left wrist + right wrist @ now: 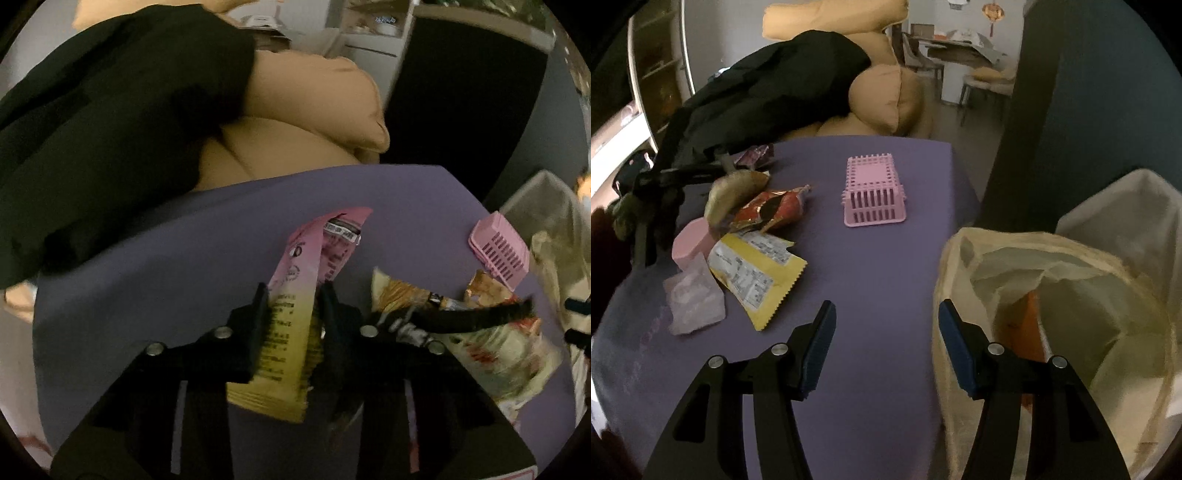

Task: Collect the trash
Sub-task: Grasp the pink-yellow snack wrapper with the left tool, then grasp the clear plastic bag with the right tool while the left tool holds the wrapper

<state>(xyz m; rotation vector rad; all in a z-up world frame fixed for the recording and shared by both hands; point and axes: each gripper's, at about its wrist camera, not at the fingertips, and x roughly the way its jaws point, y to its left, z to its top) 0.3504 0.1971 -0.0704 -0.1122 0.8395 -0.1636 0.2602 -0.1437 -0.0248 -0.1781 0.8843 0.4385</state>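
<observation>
A purple table (886, 266) fills most of both views, with a tan sofa (882, 99) behind it and a black garment (768, 88) draped over the sofa's near end. Off the table's right edge stands a pale trash bag (1052, 288), its mouth gaping wide and something orange showing low inside it.

On the far middle of the table sits a pink slotted basket (873, 192), turned bottom up and well apart from the litter. The litter lies in a loose heap on the table's left side: a yellow wrapper (757, 273) with a zigzag edge nearest the camera, a red crinkled wrapper (775, 210) and a gold-brown wrapper (735, 188) touching beyond it, and a pale pink crumpled packet (694, 299) beside a pink block (689, 240).

The left gripper (291, 295) is clamped on a pink-and-yellow wrapper (295, 317), which stands between its 2 fingers with the pink end pointing away over the table and the yellow end hanging back toward the camera.

The right gripper (886, 314) hovers over the table's near edge, just beside the bag, its 2 blue-padded fingers (822, 343) spread wide with nothing between them.
</observation>
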